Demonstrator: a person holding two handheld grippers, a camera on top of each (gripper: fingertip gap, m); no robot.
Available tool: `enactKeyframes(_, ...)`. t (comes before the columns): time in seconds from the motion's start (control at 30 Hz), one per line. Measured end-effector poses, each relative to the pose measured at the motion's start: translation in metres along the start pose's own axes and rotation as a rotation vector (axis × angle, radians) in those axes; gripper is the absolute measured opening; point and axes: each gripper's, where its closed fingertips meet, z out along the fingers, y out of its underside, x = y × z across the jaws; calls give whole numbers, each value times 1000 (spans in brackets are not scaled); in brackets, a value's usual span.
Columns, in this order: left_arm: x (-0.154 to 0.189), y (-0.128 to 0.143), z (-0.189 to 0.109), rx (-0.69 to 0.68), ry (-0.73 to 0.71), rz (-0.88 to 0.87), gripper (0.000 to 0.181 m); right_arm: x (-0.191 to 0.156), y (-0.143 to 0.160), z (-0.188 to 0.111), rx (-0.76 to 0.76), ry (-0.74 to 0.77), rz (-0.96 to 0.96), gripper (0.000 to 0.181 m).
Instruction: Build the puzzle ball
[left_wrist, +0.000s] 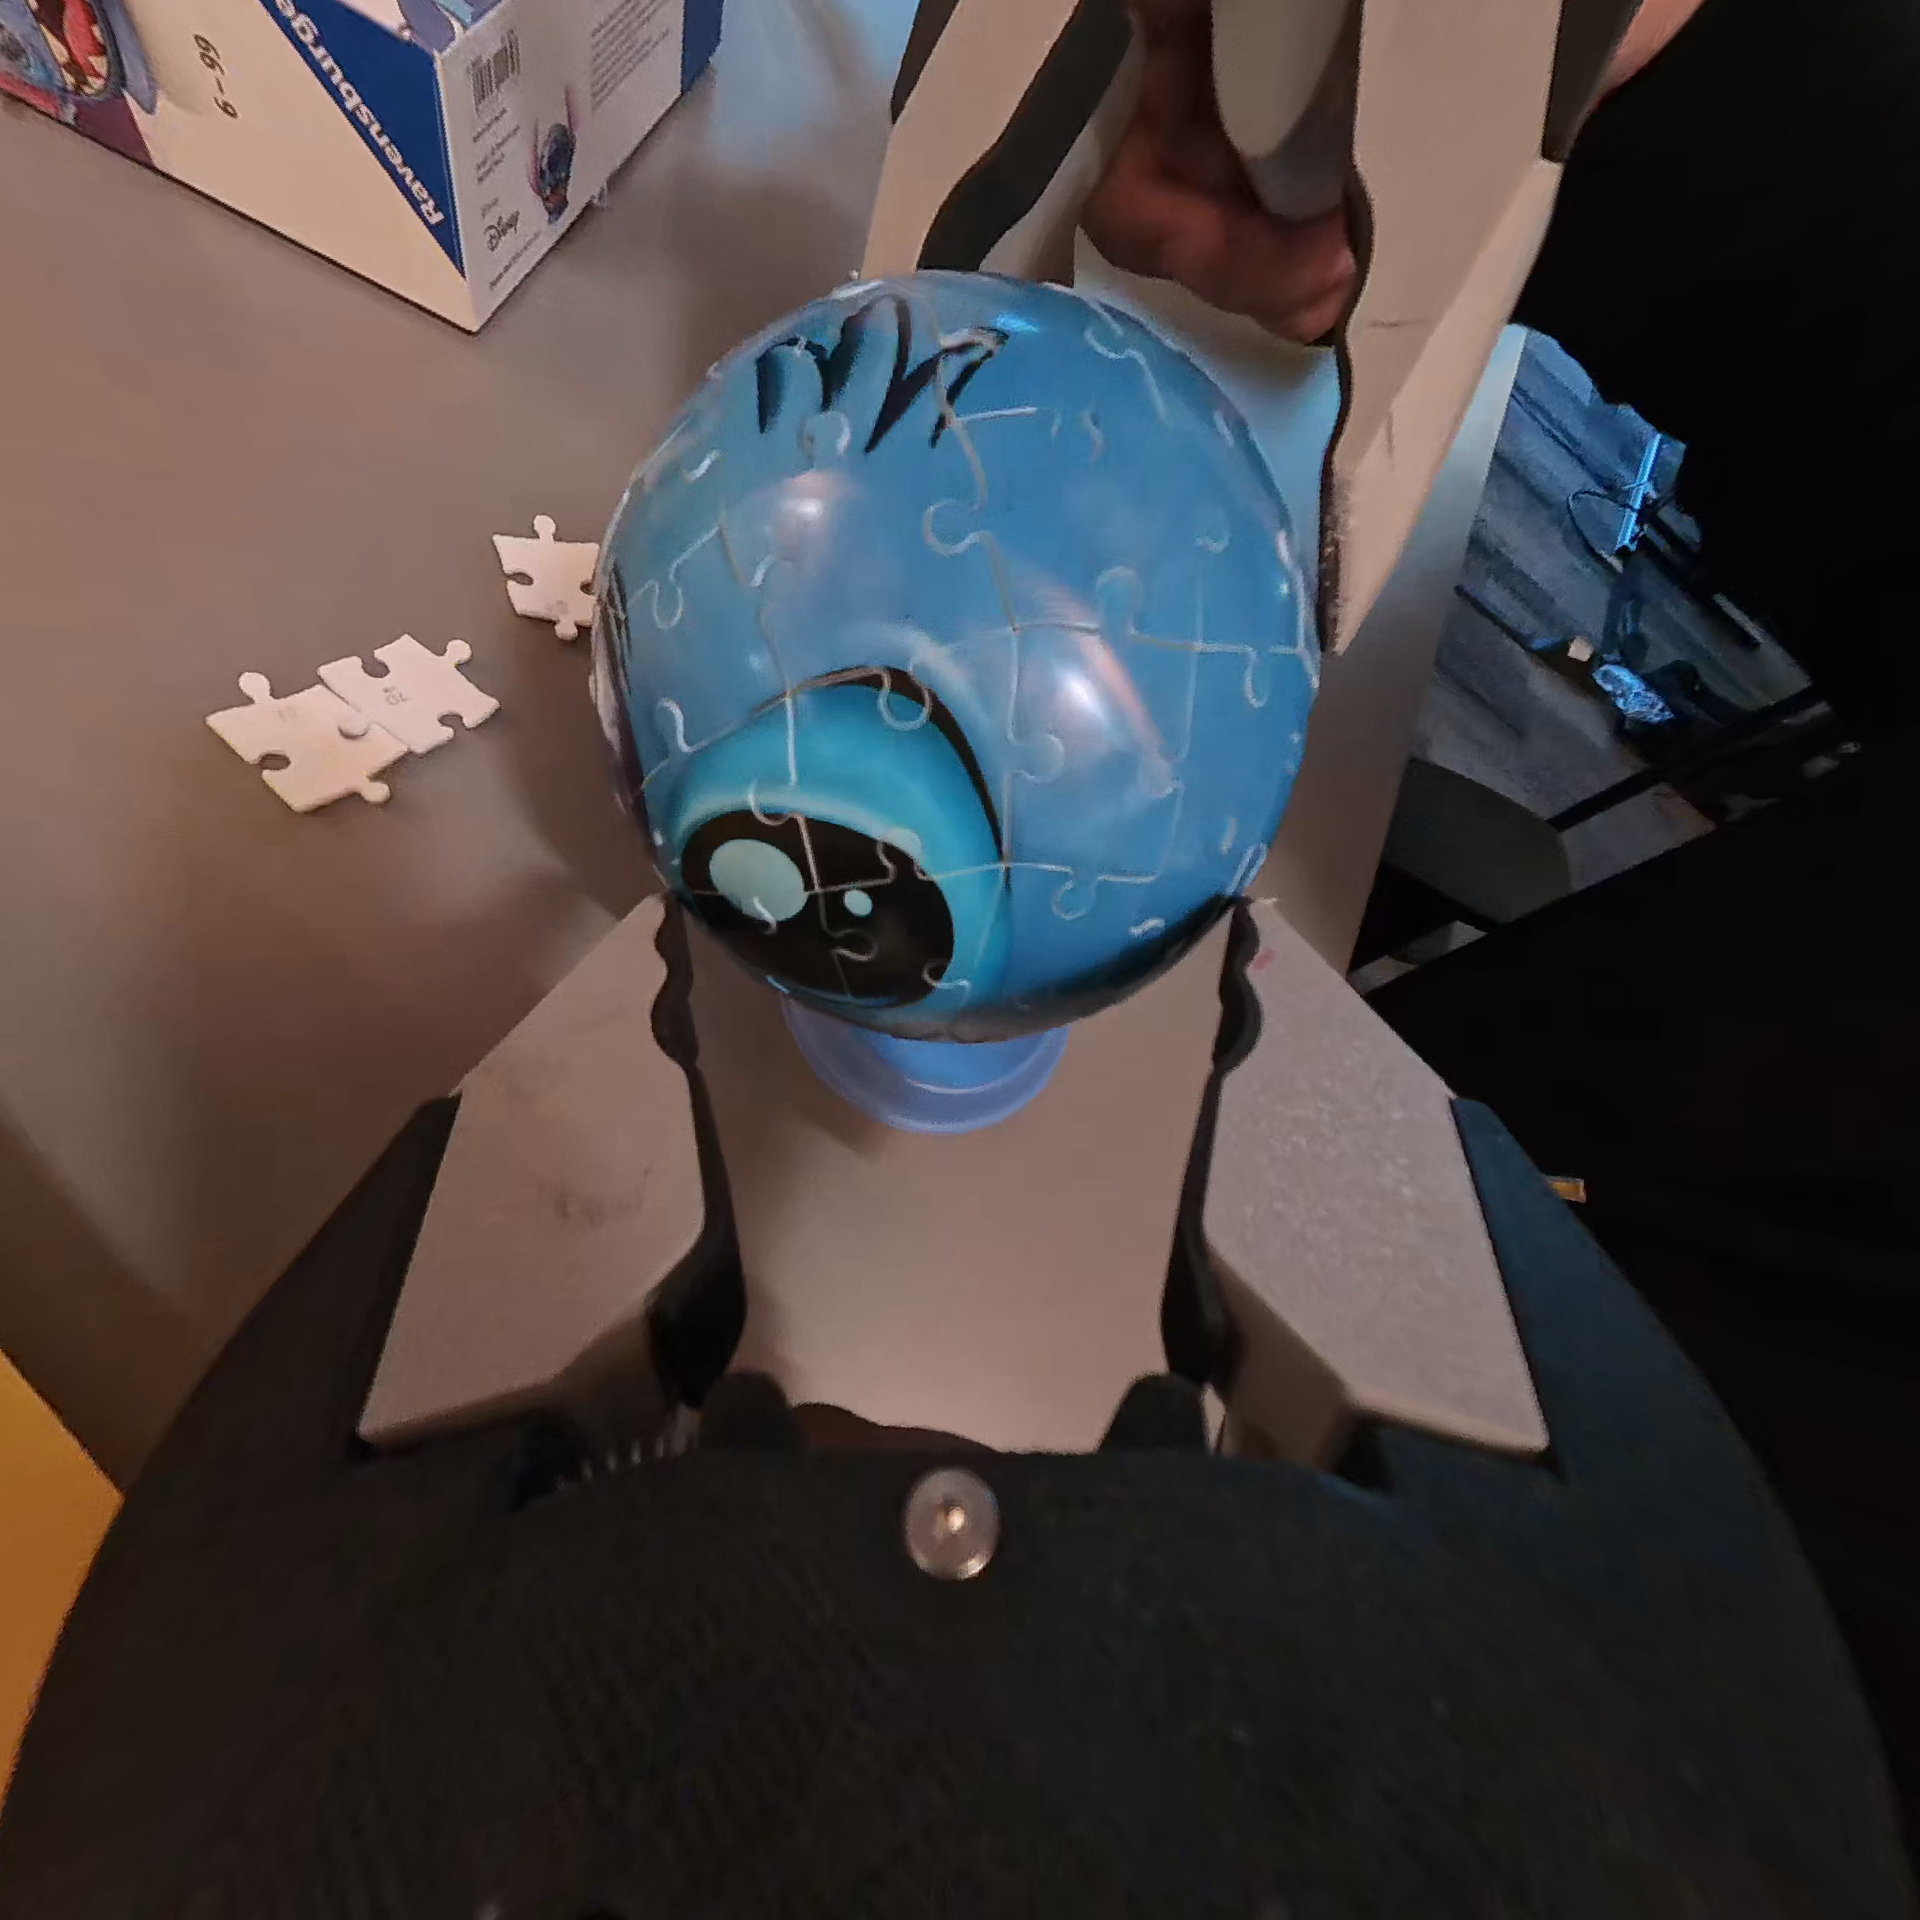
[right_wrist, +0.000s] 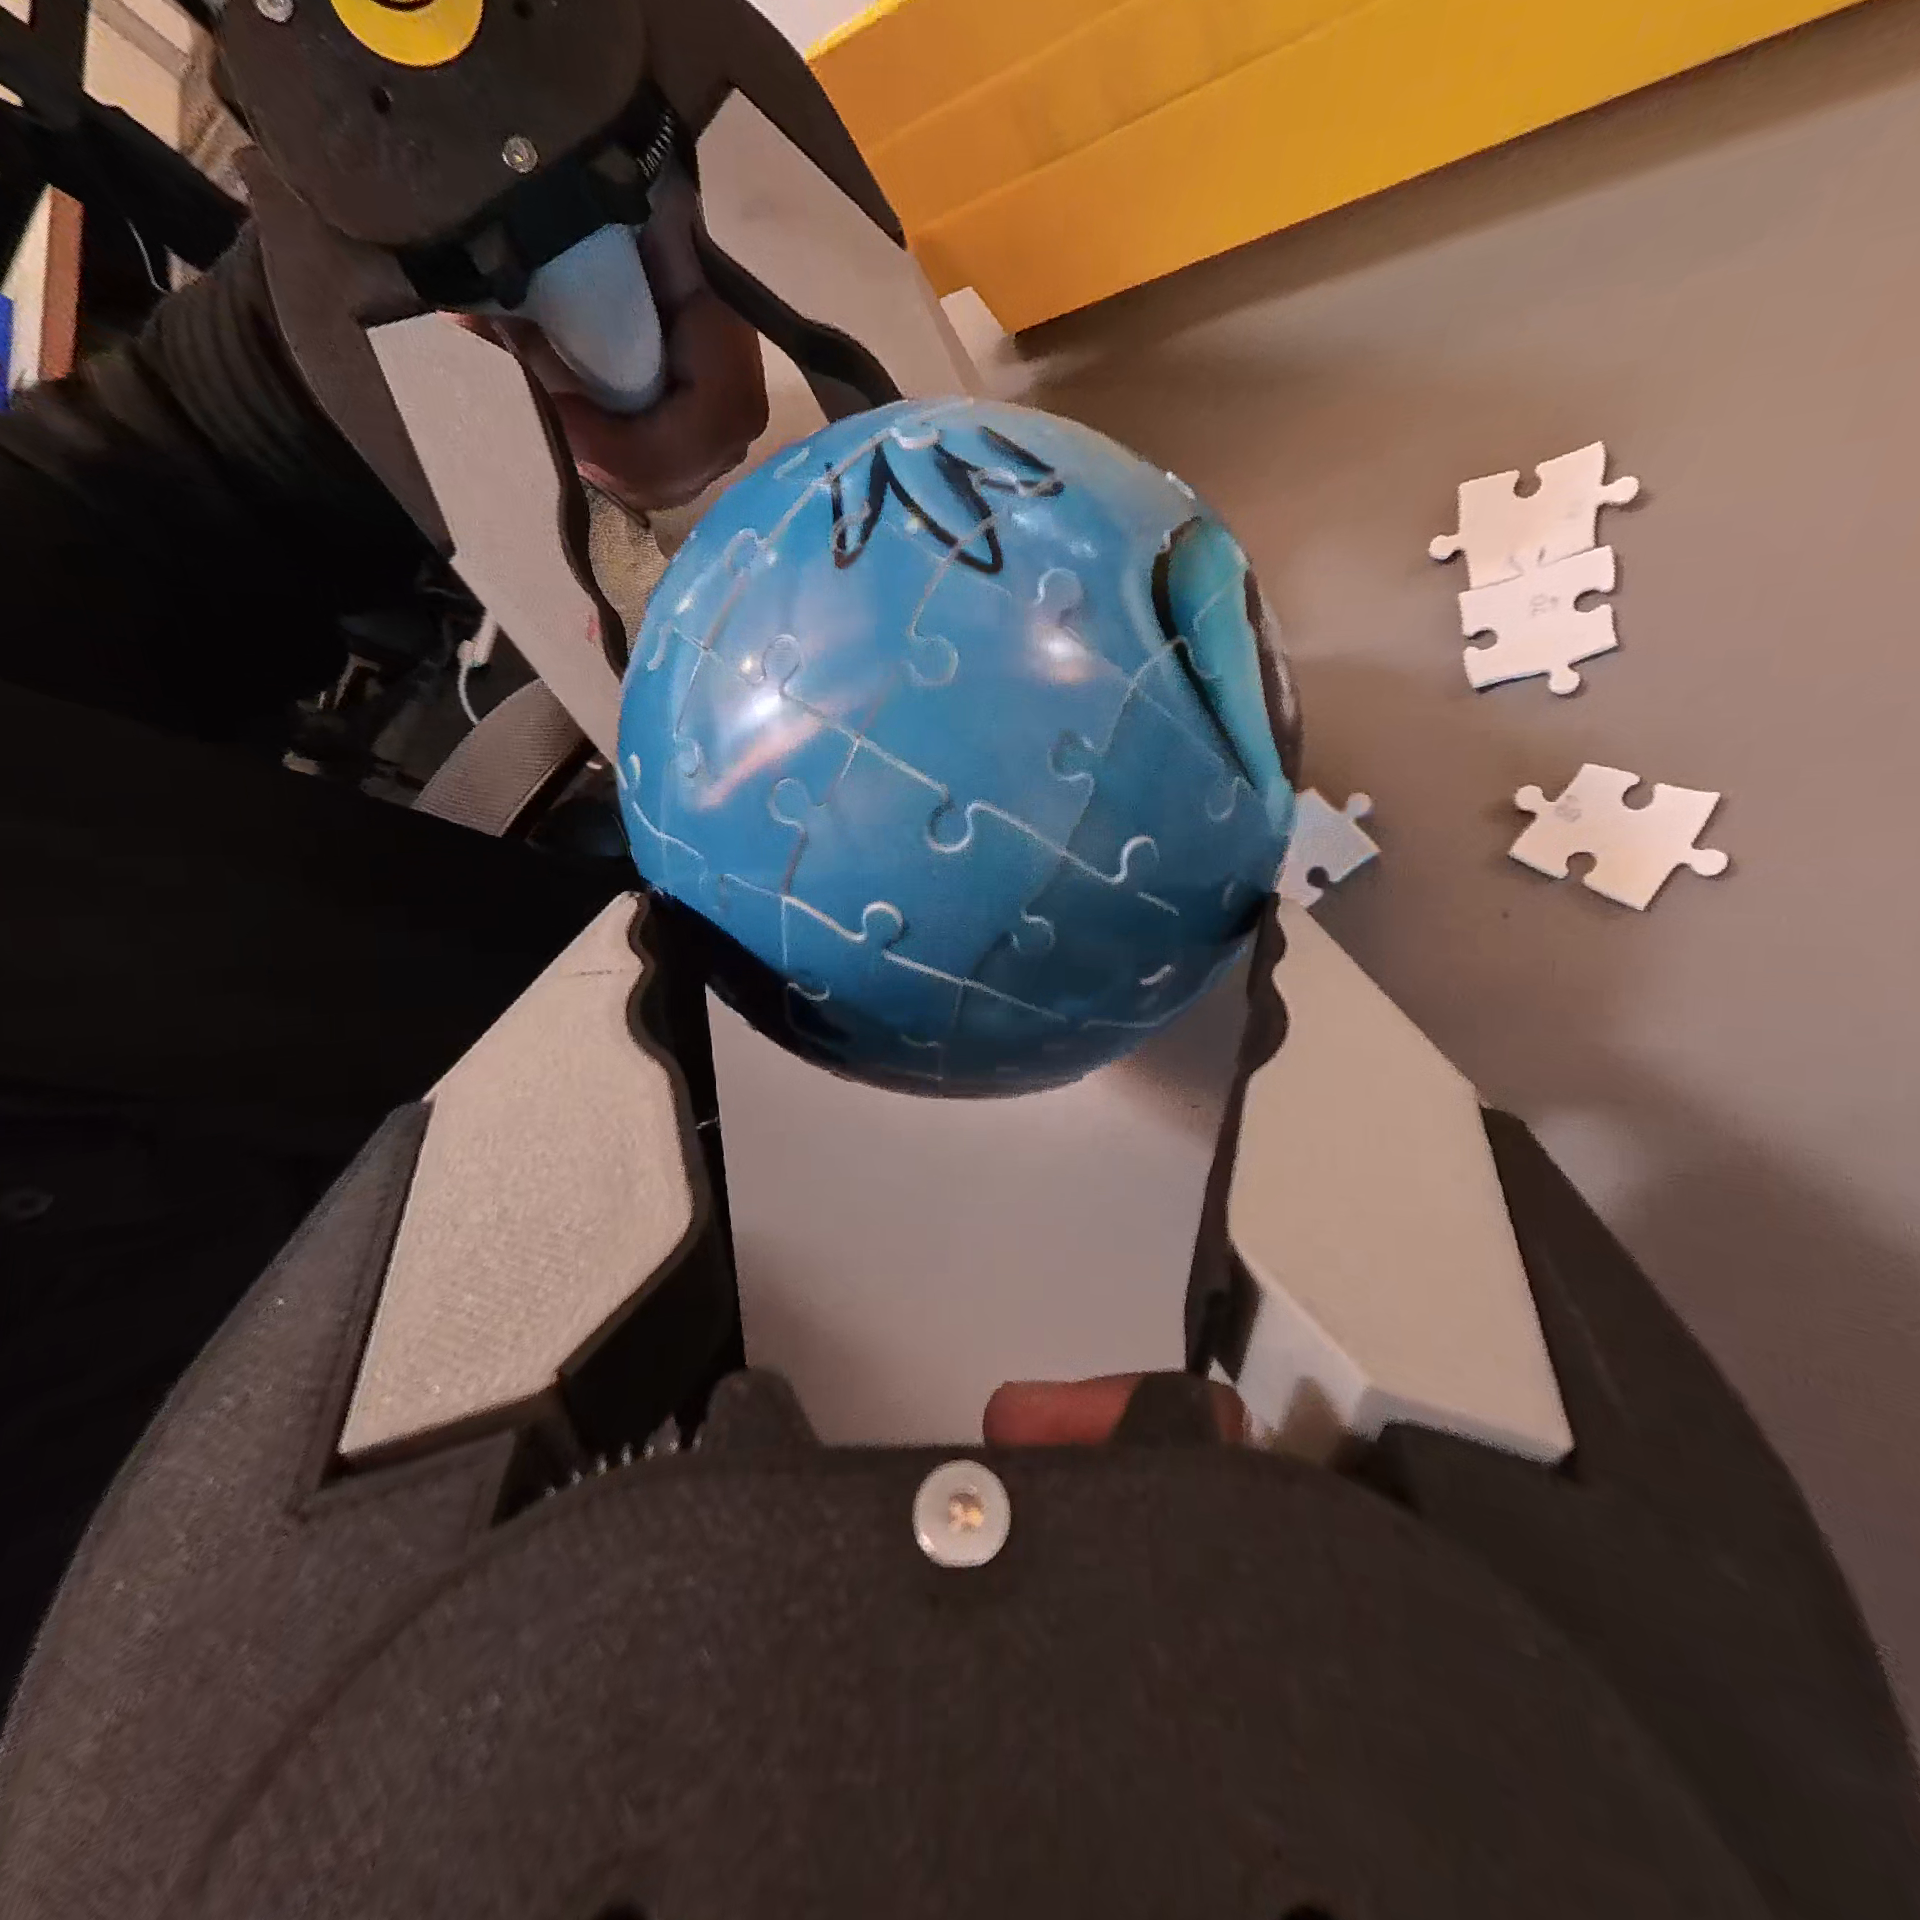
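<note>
The blue puzzle ball (left_wrist: 956, 665), with a large cartoon eye on its lower left, stands on a small blue stand (left_wrist: 925, 1075) on the grey table. My left gripper (left_wrist: 956, 920) has its jaws wide apart, and both tips press the ball's lower sides. My right gripper (right_wrist: 956, 909) holds the ball (right_wrist: 956, 758) the same way from the opposite side. Each gripper also shows beyond the ball in the other's view: the right gripper (left_wrist: 1143, 312) and the left gripper (right_wrist: 644, 436). The stand is hidden in the right wrist view.
Loose white face-down pieces lie on the table: a joined pair (left_wrist: 353, 727) and a single (left_wrist: 551, 577); also a pair (right_wrist: 1538, 571), a single (right_wrist: 1616, 836) and one half hidden behind the ball (right_wrist: 1335, 842). The puzzle box (left_wrist: 312, 135) stands far left. A yellow block (right_wrist: 1299, 135) lies behind.
</note>
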Motion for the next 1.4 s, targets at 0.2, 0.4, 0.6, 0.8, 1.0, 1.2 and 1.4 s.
enactKeyframes(0.2, -8, -32, -3, 58, -108, 193, 100, 5, -15, -20, 45, 132, -92, 113)
enactKeyframes(0.4, -18, -48, 0, 170, -261, 431, 100, 13, -30, -34, 160, 385, -326, 115)
enactKeyframes(0.6, -12, -41, -18, 288, -448, 690, 100, -5, -35, -25, 251, 568, -568, 116)
enactKeyframes(0.8, -9, -7, -48, 278, -676, 877, 99, -32, -41, 9, 373, 705, -809, 116)
enactKeyframes(1.0, -12, 31, -76, 211, -838, 958, 99, -46, -46, 52, 439, 694, -923, 115)
enactKeyframes(1.2, -21, 64, -89, 146, -919, 1005, 99, -53, -43, 88, 462, 648, -961, 114)
enactKeyframes(1.4, -29, 81, -85, 75, -914, 1059, 99, -48, -31, 105, 448, 624, -942, 112)
